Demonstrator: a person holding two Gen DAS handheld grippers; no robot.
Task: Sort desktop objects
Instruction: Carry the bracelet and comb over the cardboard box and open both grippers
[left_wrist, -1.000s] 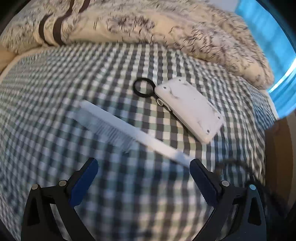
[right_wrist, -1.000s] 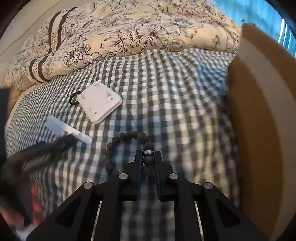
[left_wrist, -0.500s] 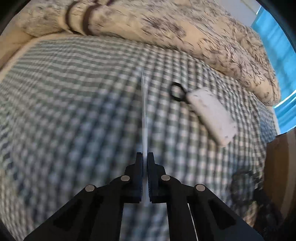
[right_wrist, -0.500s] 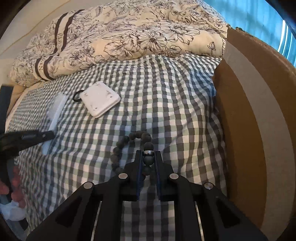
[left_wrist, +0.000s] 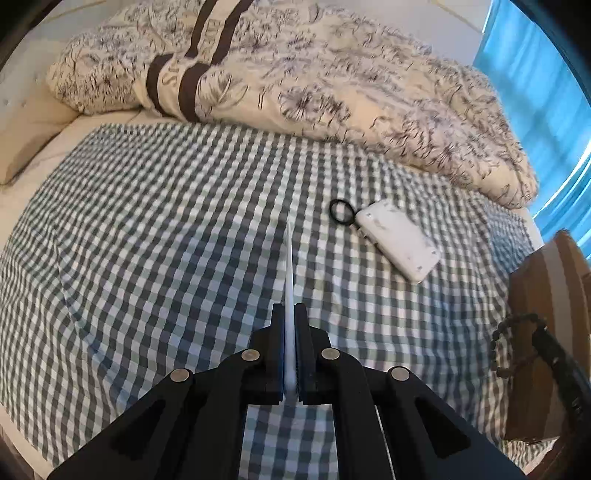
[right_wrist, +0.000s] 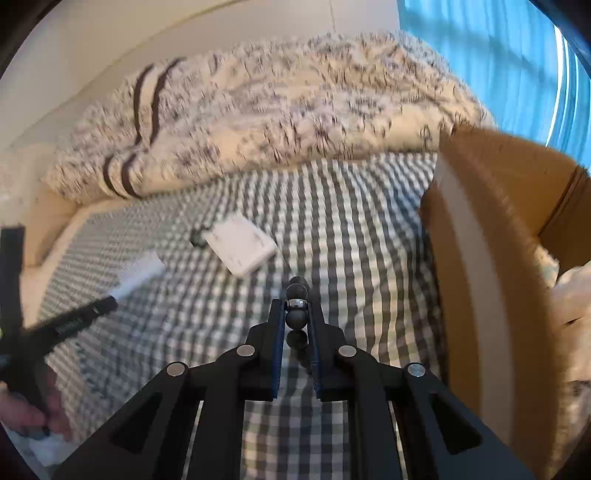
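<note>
My left gripper (left_wrist: 289, 308) is shut on a white comb (left_wrist: 289, 266), seen edge-on and lifted above the checked bedsheet; the same comb (right_wrist: 138, 273) shows at the left of the right wrist view, sticking out of the left gripper (right_wrist: 110, 302). My right gripper (right_wrist: 296, 306) is shut on a dark bead bracelet (right_wrist: 296, 318), which hangs off the sheet. That bracelet (left_wrist: 517, 343) also appears at the right edge of the left wrist view. A white flat device (left_wrist: 397, 240) with a black ring (left_wrist: 341, 211) lies on the sheet, also visible as the white device (right_wrist: 240, 249).
A cardboard box (right_wrist: 476, 258) stands open at the right, with pale things inside; its corner (left_wrist: 543, 295) shows in the left wrist view. A flowered duvet (left_wrist: 314, 74) is heaped along the far side of the bed. A hand (right_wrist: 22, 417) holds the left gripper.
The left gripper has shut on the comb and lifted it off the sheet. The right gripper has raised the bracelet clear of the sheet and moved towards the box.
</note>
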